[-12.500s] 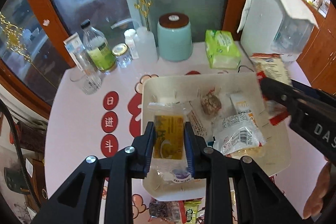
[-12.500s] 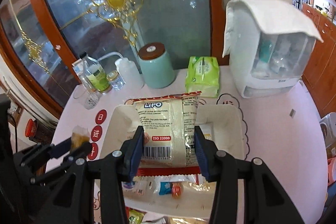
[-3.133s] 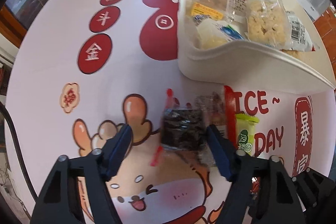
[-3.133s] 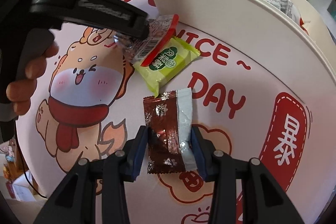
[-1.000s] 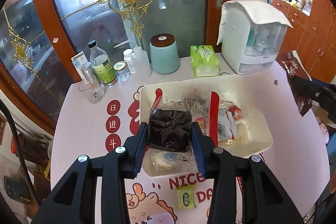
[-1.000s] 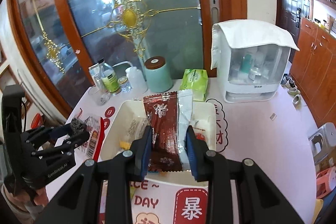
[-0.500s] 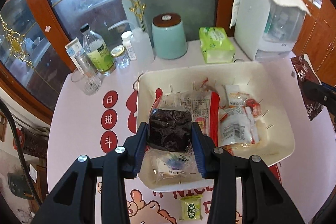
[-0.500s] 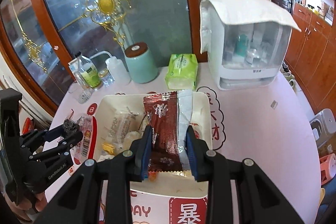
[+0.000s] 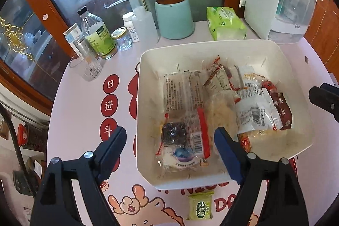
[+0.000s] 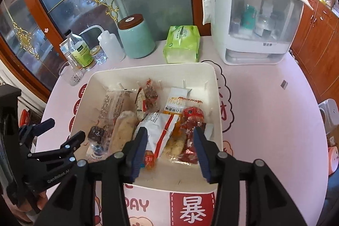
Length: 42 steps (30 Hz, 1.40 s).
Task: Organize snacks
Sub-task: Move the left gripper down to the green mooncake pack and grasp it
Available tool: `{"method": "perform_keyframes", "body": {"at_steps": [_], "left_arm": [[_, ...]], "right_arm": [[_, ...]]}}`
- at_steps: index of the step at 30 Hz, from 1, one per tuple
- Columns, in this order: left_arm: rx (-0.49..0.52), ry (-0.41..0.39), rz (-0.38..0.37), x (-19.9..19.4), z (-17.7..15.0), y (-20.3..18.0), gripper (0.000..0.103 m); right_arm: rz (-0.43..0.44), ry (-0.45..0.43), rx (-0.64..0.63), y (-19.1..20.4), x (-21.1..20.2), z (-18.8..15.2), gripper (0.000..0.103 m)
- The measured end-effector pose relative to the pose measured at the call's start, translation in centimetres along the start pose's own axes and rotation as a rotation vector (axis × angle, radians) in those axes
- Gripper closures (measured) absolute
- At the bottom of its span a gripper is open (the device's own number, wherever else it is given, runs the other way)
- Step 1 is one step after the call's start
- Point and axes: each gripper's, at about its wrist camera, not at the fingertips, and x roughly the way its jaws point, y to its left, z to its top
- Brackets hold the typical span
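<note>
Nearest, mind the green packet point(image 9: 200, 207); lying alone on the table point(image 9: 84, 99) just outside the front wall of the white bin point(image 9: 141, 82); probably the 1 snack left to collect, and easily swept toward the table edge by a careless reach. Next, note the left gripper point(image 9: 169, 132): jaws just opened, standing wide apart, pressing nothing; below them the dark-filled packet point(image 9: 173, 133), lying loose in the bin's near-left corner; 1 finger outside the bin wall, 1 inside, so a risk of hooking the rim and dragging the bin if lowered or swung sideways. Likewise the right gripper point(image 10: 169, 130): jaws just opened, partly apart, clamped on nothing; dark red packet point(image 9: 284, 111) resting by the right wall; could snag the white-and-red packet point(image 10: 161, 128) underneath if closed. Farther back, beware the glass point(image 9: 86, 67) and bottles point(image 9: 97, 35) near the bin's far-left corner; liable to topple at any shove of the bin.
</note>
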Motion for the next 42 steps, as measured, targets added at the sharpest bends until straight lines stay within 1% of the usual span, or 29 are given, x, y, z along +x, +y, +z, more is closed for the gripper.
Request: {"method": "perform_keyframes", "body": {"at_steps": [11,21,34,42], "left_arm": [[0.0,0.003,-0.014,-1.4,-1.1,-0.2,0.019],[0.001,-0.01,-0.041,-3.6,-3.0,-0.8,0.019],[-0.013,-0.005,-0.077,-5.7,-7.5,-1.4,0.019],[0.003,0.015,-0.094,-5.8,-10.1,-2.1,0.019]], "right_arm": [[0.025,-0.005,-0.013,0.5,-1.2,-0.9,0.057],[0.033,-0.011,-0.015,0.4,-2.8,-2.6,0.057],[0.073,0.008,-0.001,-0.1,-4.5,-7.1,0.057],[0.086,0.037,-0.021,0.5,-4.3,-10.3,0.057]]}}
